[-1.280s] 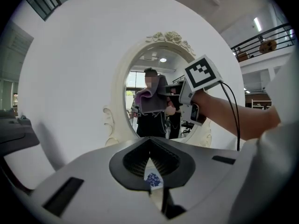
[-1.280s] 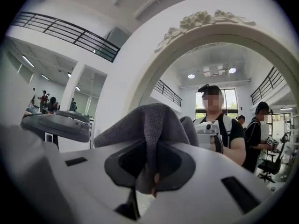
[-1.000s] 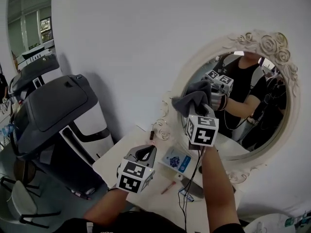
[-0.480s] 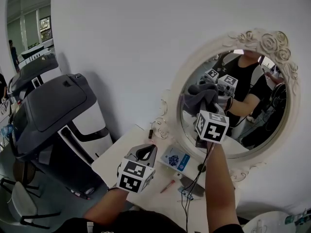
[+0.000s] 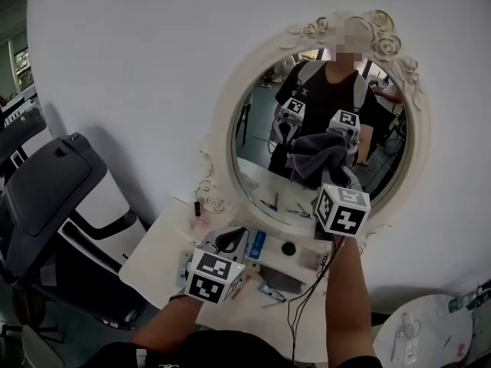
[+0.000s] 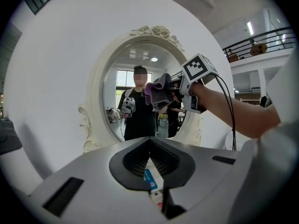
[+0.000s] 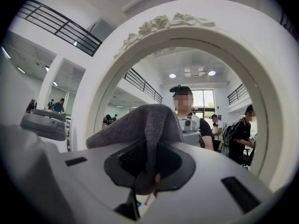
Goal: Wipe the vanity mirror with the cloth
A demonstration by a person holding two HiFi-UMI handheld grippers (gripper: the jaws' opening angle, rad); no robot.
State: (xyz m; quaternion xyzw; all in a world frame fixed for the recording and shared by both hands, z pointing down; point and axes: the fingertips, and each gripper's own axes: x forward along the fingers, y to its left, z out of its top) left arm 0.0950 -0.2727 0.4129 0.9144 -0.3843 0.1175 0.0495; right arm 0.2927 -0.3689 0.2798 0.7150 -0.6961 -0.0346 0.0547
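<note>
An oval vanity mirror [image 5: 257,140] in an ornate white frame leans against the white wall; it also fills the right gripper view [image 7: 159,24] and shows in the left gripper view [image 6: 98,78]. My right gripper [image 5: 328,173] is raised in front of the lower middle of the glass, shut on a grey cloth [image 5: 314,153]. The cloth [image 7: 140,122] drapes over its jaws and sits at the glass; whether it touches I cannot tell. The left gripper [image 5: 229,241] hangs low over the table, jaws together and holding nothing. From the left gripper view the cloth [image 6: 158,91] is up and to the right.
A white table [image 5: 157,263] under the mirror carries a blue card [image 5: 257,245], a black knob [image 5: 288,248] and small items. A dark grey and white machine [image 5: 54,190] stands at the left. A round white table [image 5: 430,336] is at lower right. A black cable [image 5: 307,297] hangs from the right gripper.
The right gripper has carried the cloth rightward across the glass toward its middle. The head view has swung so the mirror sits more centrally. The left gripper has stayed put.
</note>
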